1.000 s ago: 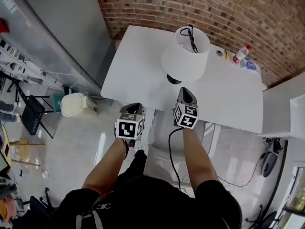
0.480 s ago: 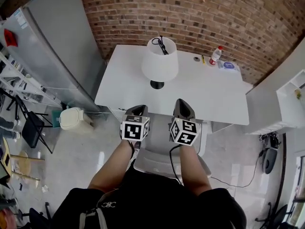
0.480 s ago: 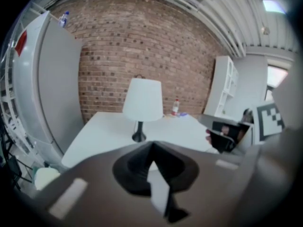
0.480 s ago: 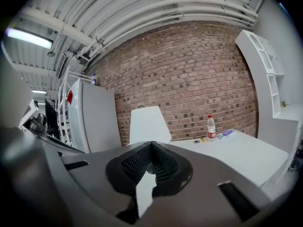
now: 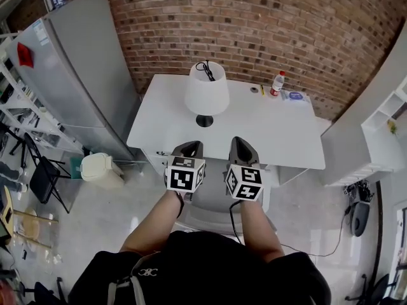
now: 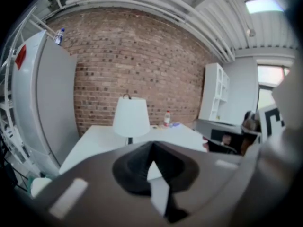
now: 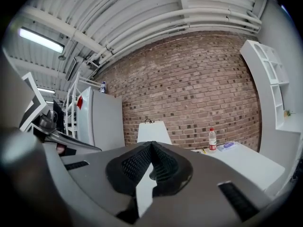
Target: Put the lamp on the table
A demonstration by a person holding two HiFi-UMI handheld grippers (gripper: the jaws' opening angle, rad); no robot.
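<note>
The lamp (image 5: 207, 93), with a white shade, a black cord over its top and a black foot, stands upright on the white table (image 5: 280, 135) near its far left part. Both grippers hover side by side in front of the table's near edge, well apart from the lamp. The left gripper (image 5: 189, 147) is shut with nothing in it, and so is the right gripper (image 5: 241, 143). In the left gripper view the lamp (image 6: 130, 117) stands beyond the closed jaw tips (image 6: 152, 145). The right gripper view shows the lamp (image 7: 154, 132) just above its closed tips (image 7: 151, 144).
A water bottle (image 5: 276, 82) and small items lie at the table's far right by the brick wall. A tall grey fridge (image 5: 70, 75) stands left, with a white bin (image 5: 100, 168) on the floor. A grey chair (image 5: 210, 205) sits below the grippers. White shelving (image 5: 388, 126) is at right.
Both grippers have drawn back from the lamp and risen. The head view has lifted, so the lamp and table now appear farther off. The lamp stays standing on the table.
</note>
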